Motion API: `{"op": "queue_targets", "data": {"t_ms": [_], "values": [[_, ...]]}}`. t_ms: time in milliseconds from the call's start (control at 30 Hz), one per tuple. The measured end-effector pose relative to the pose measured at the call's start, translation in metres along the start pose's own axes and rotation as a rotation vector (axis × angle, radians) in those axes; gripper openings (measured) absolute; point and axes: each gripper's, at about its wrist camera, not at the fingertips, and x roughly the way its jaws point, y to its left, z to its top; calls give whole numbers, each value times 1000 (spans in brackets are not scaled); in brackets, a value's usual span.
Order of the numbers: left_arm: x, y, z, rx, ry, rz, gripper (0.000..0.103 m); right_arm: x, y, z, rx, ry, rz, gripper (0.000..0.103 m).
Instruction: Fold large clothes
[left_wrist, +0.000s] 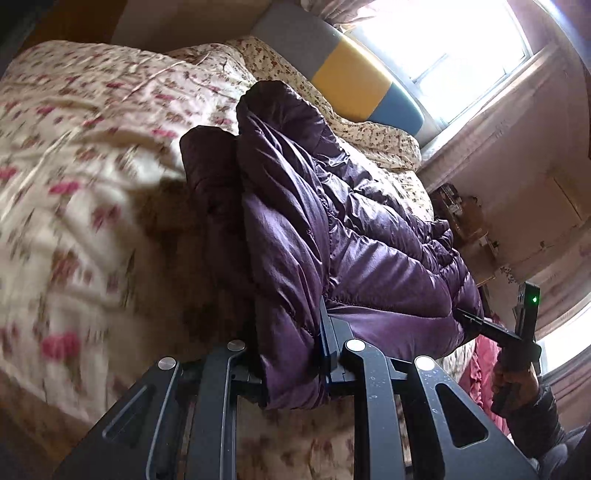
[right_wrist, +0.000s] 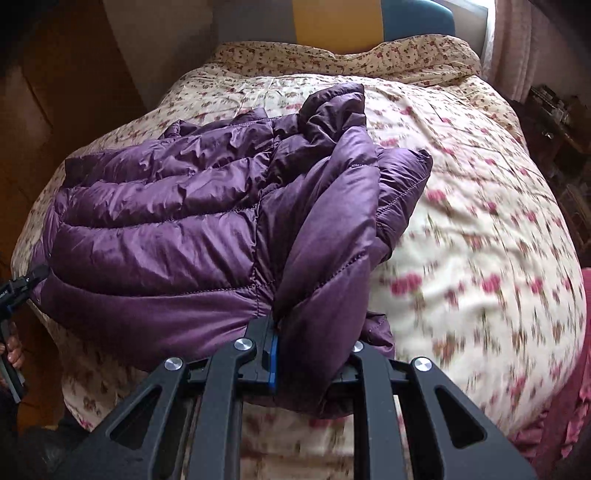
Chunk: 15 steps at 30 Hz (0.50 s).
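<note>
A purple quilted down jacket (left_wrist: 332, 229) lies bunched over the floral bed cover (left_wrist: 74, 155). My left gripper (left_wrist: 291, 354) is shut on one corner of its hem, the fabric hanging between the jaws. My right gripper (right_wrist: 310, 350) is shut on the other hem corner and a folded sleeve of the jacket (right_wrist: 177, 221). The right gripper also shows at the jacket's far edge in the left wrist view (left_wrist: 476, 323); the left gripper shows at the left edge in the right wrist view (right_wrist: 33, 277). The jacket is stretched between them.
The bed's floral cover (right_wrist: 461, 240) spreads wide to the right. A grey, yellow and blue headboard (left_wrist: 351, 77) stands behind, with a bright window (left_wrist: 461, 48) and pink curtains. A cluttered side table (left_wrist: 461, 214) sits by the bed.
</note>
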Motion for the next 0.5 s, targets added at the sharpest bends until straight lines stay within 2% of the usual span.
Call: {"op": "queue_targets", "data": {"t_ms": [167,433,467,500], "values": [[-15,-1,-26,-20,1,4,19,-8,12,-24,-24,2,-50,15],[-21,-1,-37,-18,7,22,20,-2,30,-39,-129,8,-155,15],[-22,-3,-35,-9,5,33,23,-2,31,-39,-142,7,-165,16],[-25,-5,-33,-6,-1,44,30,-2,31,-39,-150,9,-174,20]]}}
